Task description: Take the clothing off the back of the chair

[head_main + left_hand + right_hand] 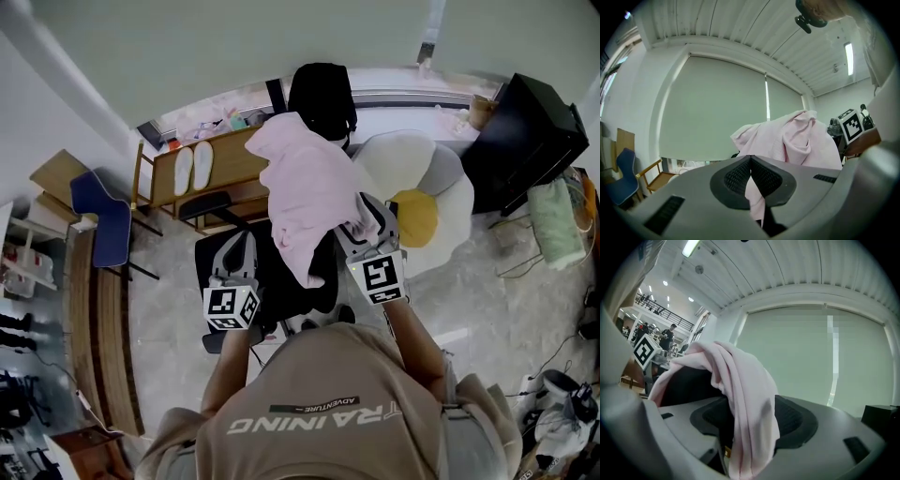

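A pale pink piece of clothing point(309, 202) hangs over the back of a black chair point(321, 94). My left gripper point(242, 242) is beside the cloth's left edge, above the seat. In the left gripper view its jaws point(750, 161) meet at the tips, pinching a strip of the pink clothing point(757, 199); the rest of the cloth bulks up ahead. My right gripper point(366, 217) is at the cloth's right side. Its jaws point(754, 404) stand wide open, and a fold of the clothing point(745, 394) hangs loose between the pads point(794, 420).
A wooden bench point(234, 159) with a pair of slippers stands behind the chair on the left, with a blue chair point(103, 216) further left. A white and yellow cushion point(422, 202) lies to the right, near a black cabinet point(530, 141) and a green bag point(555, 225).
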